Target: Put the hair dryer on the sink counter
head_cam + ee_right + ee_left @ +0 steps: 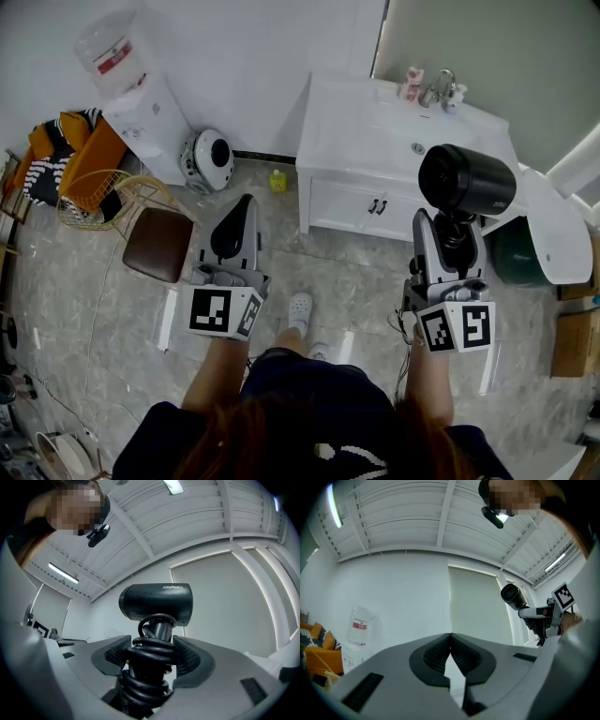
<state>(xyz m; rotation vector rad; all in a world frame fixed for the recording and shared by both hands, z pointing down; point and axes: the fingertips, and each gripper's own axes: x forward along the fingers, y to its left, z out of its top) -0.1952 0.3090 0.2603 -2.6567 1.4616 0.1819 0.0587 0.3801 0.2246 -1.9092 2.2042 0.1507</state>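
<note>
- Your right tongs (153, 645) are clamped on the black plastic hair dryer (157, 602). The ribbed pads press on its handle, right where the black coiled cord (149, 667) is wound round it. The barrel stands upright above the pads.
- Your left tongs (450, 641) are closed, tips meeting, with nothing between them. They hang level beside the right pair and play no part in the carry.
- From the head view, the hair dryer is up in the air over the grey marbled floor (356, 272), in front of the white sink table (361, 122). Its barrel overlaps the table's front right corner in the picture, but I judge it is nearer the camera than the top and rests on nothing.
- So the pickup is done and the placing is not: the dryer does not yet touch the table.
- What is left, as I read it, is to bring the dryer forward over the table top, lower it until it rests there, then part the right tongs and draw them back.
- The wide bare stretch left of the basin looks like the easiest landing spot. The chrome tap (439, 89) and a few small things beside it, too small to name, stand at the back edge.
- A caution: the cord coil under the pads may make the grip springy, and the round barrel may roll once you let go, so set it down on its side.
</note>
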